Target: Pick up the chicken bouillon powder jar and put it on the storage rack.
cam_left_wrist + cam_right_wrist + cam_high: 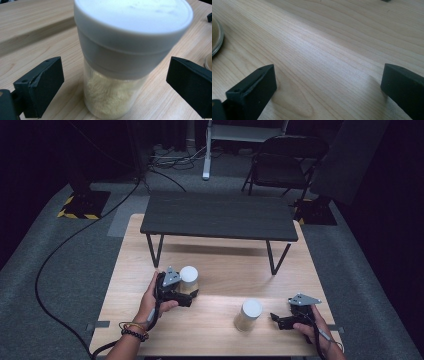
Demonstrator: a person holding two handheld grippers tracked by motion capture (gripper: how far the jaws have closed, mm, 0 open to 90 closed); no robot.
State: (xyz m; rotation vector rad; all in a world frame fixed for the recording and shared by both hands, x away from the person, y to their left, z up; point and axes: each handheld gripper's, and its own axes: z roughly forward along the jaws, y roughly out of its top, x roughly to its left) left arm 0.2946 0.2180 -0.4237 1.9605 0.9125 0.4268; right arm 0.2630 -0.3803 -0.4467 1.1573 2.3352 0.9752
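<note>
Blurred at top centre of the left gripper view: jar lid (132, 22). Cut off at left edge of the right gripper view: round rim (216, 37), identity unclear.

My left tongs (189, 292) are wide open, low by my left hand (153, 296). My right tongs (274, 318) are wide open too, held low.

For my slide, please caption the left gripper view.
Open left gripper around a white-lidded jar of pale powder on a wooden table.
</note>
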